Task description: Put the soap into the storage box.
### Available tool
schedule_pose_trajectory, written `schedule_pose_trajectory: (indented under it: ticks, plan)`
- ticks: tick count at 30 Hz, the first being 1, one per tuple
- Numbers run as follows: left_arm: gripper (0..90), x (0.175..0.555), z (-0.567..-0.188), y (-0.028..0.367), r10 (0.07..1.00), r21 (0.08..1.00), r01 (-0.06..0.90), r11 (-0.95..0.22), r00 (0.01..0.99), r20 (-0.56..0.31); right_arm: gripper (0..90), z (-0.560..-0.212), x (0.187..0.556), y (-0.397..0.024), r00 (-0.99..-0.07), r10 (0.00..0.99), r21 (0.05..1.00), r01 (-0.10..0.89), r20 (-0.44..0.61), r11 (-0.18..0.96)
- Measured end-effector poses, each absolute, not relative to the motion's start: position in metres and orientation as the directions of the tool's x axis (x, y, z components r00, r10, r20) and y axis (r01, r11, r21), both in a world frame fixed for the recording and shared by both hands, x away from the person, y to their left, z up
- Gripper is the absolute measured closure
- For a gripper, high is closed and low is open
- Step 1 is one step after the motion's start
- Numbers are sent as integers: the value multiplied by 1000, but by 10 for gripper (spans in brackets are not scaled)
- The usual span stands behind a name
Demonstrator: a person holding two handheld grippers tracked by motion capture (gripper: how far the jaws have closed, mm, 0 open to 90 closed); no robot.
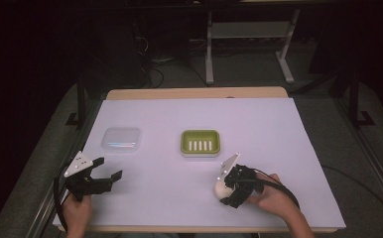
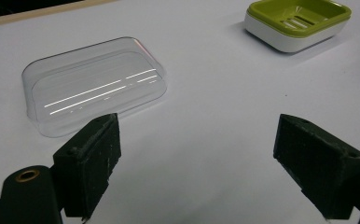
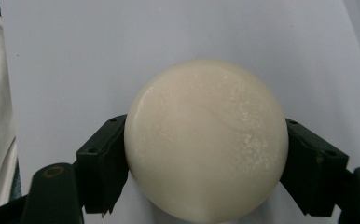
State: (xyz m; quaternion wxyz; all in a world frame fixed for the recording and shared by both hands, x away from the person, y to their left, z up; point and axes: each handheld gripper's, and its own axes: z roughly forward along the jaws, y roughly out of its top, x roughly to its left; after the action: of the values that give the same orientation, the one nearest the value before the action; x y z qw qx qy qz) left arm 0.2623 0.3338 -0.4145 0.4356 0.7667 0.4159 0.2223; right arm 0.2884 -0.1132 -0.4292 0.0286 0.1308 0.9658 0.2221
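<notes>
Table (image 1: 279,94): wooden top, its far edge showing as a tan strip; the rest lies under a white sheet (image 1: 259,148) that reaches nearly to every side.

Clear plastic lid (image 1: 121,139): rectangular with rounded corners, lying flat on the sheet at the left half of the table. In my left gripper view it sits just beyond my left-hand jaw, apart from it, with light streaks across its top.

Soap dish (image 1: 200,142): green slotted tray set in a white base, near the middle of the table, to the right of the lid and well apart from it. In my left gripper view it stands at the far upper right.

My left gripper (image 1: 105,174): held in my left hand (image 1: 76,210) at the near left corner of the sheet, grey three-cornered plate on top, cable trailing back. Its jaws stand wide apart with nothing between them; bare sheet shows in the gap. It points toward the lid without touching it.

My right gripper (image 1: 225,191): held in my right hand (image 1: 269,196) at the near right of the sheet, in front of the soap dish and apart from it. Its jaws are pressed against both sides of the soap.

Soap (image 3: 206,140): round, cream-white, smooth bar, clamped between my right jaws just above the sheet. Whether it touches the sheet, I cannot tell.
</notes>
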Motion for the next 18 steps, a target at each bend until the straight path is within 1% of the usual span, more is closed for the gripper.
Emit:
schedule_pose_trajectory:
  ticks: [8,15,18]
  plan:
    - [145,262,-414,334,833,853,446,-272,553,-23,238,-428,289,-113,-964,266,430,242,3,870]
    - [145,261,-414,334,833,853,445,-274,552,-21,239,-425,289,-115,-963,268,446,254,32,858]
    - [145,262,-414,335,834,853,445,-272,552,-21,239,-421,289,-116,-964,266,457,249,27,854]
